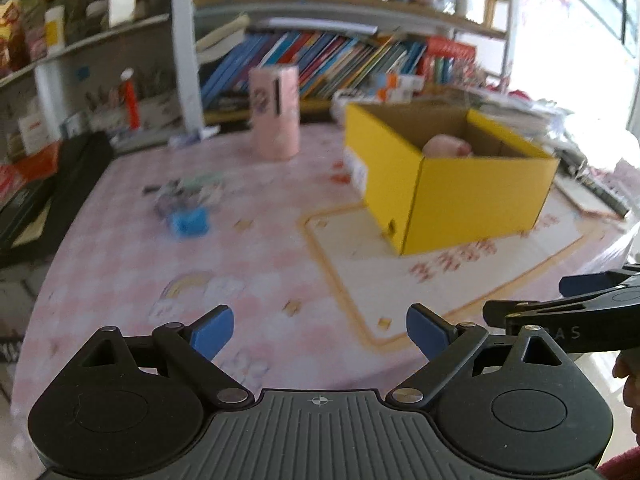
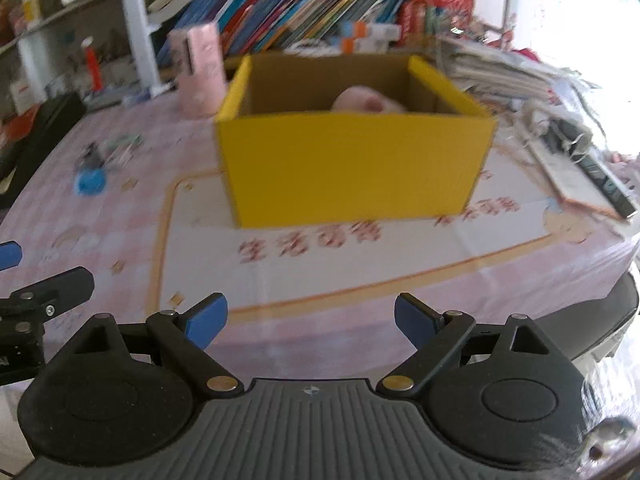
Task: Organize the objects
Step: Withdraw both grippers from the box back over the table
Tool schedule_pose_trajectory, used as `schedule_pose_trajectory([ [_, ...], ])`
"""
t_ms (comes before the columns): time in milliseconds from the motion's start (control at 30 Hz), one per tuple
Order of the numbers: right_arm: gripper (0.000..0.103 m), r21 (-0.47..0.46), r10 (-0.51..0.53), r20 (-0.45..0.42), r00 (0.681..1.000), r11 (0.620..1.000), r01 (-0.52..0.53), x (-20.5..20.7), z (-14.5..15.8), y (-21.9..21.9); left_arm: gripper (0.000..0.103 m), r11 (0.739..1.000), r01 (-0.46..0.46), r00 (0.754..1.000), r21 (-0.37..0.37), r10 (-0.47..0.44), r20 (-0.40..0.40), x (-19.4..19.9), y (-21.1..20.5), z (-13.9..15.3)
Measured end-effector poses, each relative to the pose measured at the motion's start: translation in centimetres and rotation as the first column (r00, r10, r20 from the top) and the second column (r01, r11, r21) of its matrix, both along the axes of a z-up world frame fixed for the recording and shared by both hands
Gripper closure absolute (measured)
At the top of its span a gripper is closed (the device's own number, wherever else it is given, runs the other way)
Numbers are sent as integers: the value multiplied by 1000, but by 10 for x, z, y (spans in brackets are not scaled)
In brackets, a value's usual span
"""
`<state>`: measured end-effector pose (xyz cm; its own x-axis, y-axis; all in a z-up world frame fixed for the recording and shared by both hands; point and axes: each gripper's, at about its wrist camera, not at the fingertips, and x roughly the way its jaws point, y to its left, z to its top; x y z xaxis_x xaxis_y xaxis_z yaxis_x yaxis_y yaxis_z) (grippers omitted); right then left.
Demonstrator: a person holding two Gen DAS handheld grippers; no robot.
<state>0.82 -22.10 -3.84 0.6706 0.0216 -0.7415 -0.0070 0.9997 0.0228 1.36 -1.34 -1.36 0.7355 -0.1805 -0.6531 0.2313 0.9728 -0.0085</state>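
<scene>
Small clutter pile (image 1: 188,200) at ten o'clock of the left wrist view, blurred — probably light loose bits around a blue piece (image 1: 189,221); best pinched low across the blue piece, gently. Yellow box (image 2: 352,164) dead ahead at twelve o'clock in the right view, stiff cardboard, a soft pink thing (image 2: 366,100) inside. Pink tube (image 1: 275,112) upright behind, on the table (image 1: 120,260). Left claw (image 1: 319,332) and right claw (image 2: 311,322) both spread wide, empty.

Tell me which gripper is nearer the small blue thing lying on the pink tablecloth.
Left. The blue thing lies ahead and slightly left of the left gripper, whose fingers are open and empty. From the right gripper, also open, it sits far off to the left, beyond the left gripper's side.
</scene>
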Motion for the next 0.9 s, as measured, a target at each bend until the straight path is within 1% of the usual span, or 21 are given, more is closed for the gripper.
schedule_pose_trajectory([
  [133,12,7,33,-14,999,999,-33,-7,-3,16,8,1000,-21,999,18,21,-26,-9,11,-4],
  [267,11,18,53,-23,998,998,-53,-12,-5,28,8,999,-36,999,31,37,-31,-18,22,-3],
  [600,10,30,103,-15,995,994,-102,-19,-3,52,8,996,-79,997,47,80,-24,-32,45,0],
  [900,10,21,146,7,989,989,-146,-20,4,73,8,991,-130,992,37,130,-6,-38,66,4],
])
